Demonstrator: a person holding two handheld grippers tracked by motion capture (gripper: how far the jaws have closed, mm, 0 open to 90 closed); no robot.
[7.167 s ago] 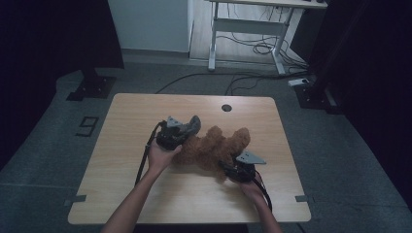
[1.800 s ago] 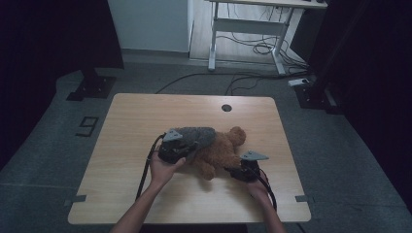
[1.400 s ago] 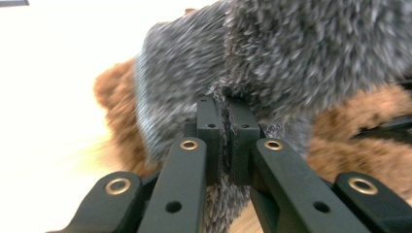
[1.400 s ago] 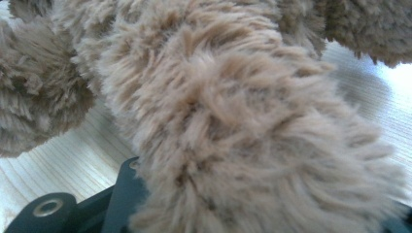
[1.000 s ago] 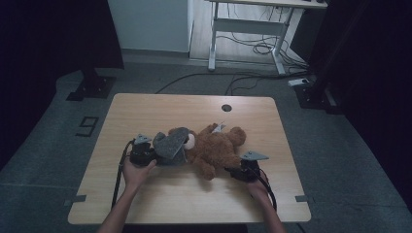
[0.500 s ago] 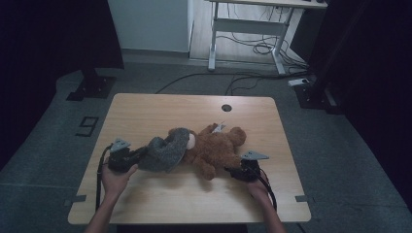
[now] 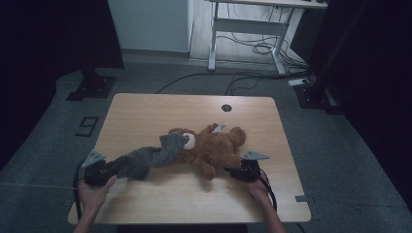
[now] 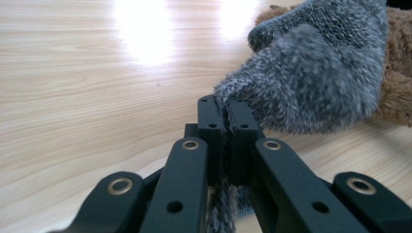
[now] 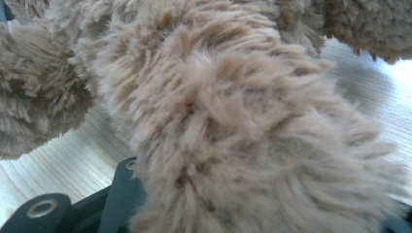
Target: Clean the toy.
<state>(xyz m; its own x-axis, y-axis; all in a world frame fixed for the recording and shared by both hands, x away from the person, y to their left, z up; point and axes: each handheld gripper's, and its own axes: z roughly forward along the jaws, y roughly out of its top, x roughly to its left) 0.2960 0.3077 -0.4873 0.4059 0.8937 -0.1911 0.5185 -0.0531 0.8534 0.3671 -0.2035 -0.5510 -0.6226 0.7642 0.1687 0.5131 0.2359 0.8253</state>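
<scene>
A brown teddy bear (image 7: 214, 148) lies on the wooden table (image 7: 145, 109), its head to the left. A grey fuzzy cloth (image 7: 145, 158) stretches from the bear's head toward the front left corner. My left gripper (image 7: 112, 168) is shut on the cloth's near end. In the left gripper view my left gripper (image 8: 225, 104) has its jaws pressed together on the grey cloth (image 8: 316, 73), with the bear (image 8: 396, 73) behind it. My right gripper (image 7: 229, 170) is shut on the bear's leg, whose fur (image 9: 233, 121) hides the fingertips in the right gripper view.
A round cable hole (image 7: 226, 108) sits near the table's far edge. The left hand is close to the front left corner. Behind the table stands a white desk frame (image 7: 243, 29) with cables on the floor, and a dark stand base (image 7: 92, 87) at the left.
My left gripper has moved left toward the front left corner, dragging the grey cloth out long from the bear's head. The right gripper and the bear have stayed put.
</scene>
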